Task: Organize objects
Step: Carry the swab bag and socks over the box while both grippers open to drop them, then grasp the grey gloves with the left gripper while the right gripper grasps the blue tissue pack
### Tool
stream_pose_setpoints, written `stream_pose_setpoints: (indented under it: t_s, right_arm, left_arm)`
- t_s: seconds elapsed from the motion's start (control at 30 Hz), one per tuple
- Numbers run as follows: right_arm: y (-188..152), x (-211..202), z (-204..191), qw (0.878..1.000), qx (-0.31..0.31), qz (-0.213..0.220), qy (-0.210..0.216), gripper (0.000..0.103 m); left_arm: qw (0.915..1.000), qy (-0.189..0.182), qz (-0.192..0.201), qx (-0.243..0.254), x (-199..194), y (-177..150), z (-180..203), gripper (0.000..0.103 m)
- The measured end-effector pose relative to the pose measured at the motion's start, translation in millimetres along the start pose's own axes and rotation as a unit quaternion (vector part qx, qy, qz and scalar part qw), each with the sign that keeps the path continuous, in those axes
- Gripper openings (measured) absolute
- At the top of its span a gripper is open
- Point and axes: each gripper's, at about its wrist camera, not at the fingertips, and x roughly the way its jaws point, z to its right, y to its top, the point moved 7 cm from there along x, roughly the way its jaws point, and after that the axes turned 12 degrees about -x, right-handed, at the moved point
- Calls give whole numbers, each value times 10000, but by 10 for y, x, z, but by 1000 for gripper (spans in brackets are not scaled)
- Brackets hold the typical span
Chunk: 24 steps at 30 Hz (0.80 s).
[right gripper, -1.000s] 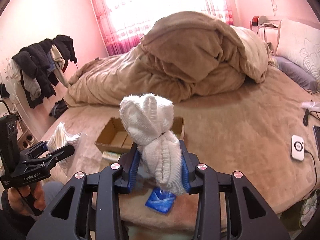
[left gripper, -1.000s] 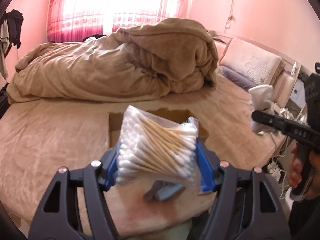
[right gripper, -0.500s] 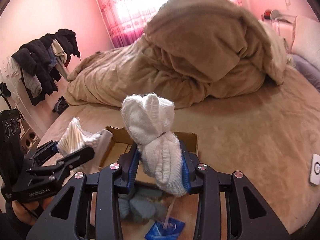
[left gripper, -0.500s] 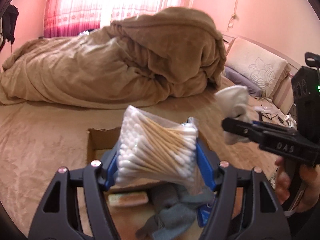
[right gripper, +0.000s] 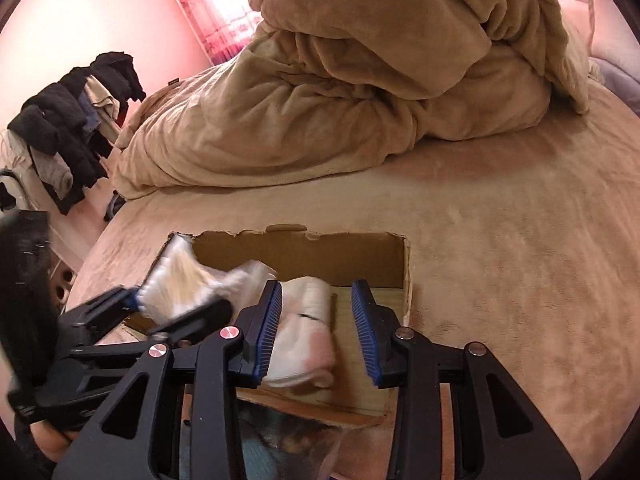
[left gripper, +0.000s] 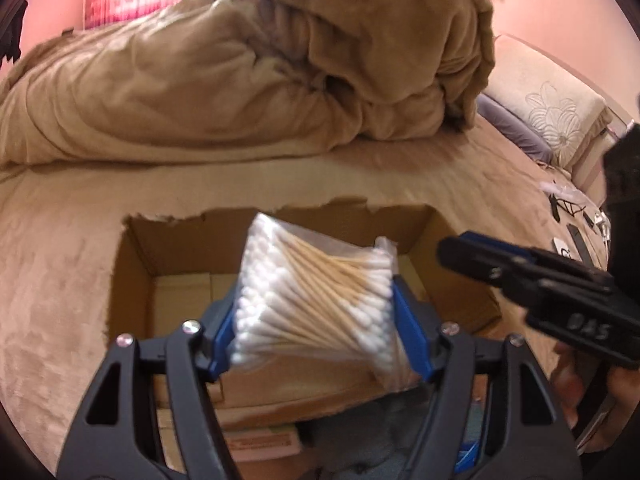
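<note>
An open cardboard box sits on the tan bed. My left gripper is shut on a clear bag of cotton swabs and holds it over the box; the bag also shows in the right wrist view. My right gripper is open over the box. The white rolled socks lie blurred between its fingers, touching the left pad, inside the box. The right gripper's black fingers show at the right of the left wrist view.
A heaped tan duvet fills the far side of the bed. A pillow lies at the right. Clothes hang on a rack at the left. A grey cloth, a flat packet and something blue lie before the box.
Both grippers moved forward and down over the box. The right gripper opened and let go of the white socks, which dropped into the box. The left still holds the swabs.
</note>
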Motion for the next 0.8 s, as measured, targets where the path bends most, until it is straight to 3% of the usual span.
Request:
stream_pose_setpoints:
  t_s: [0.07,0.2,0.67,0.8]
  right_arm:
    - [-8,-34,7,10000,-31,38,-58,38]
    - [-54,-101,29,9999,-29,48,-92,39]
    - [-83,-753,-320,9973,-285,415,-530,57]
    - [-129,-958,-485,9958,-455,460,-646,66]
  left_arm:
    - [9999,43,-80,-71,40,-4,-35,73]
    - [9999,125,7,-113,-55,-12,-69,97]
    - [9972,-59,726,148,-1211,-137,-18,98]
    - [9960,-217,867,67,-1576,-243,-85,98]
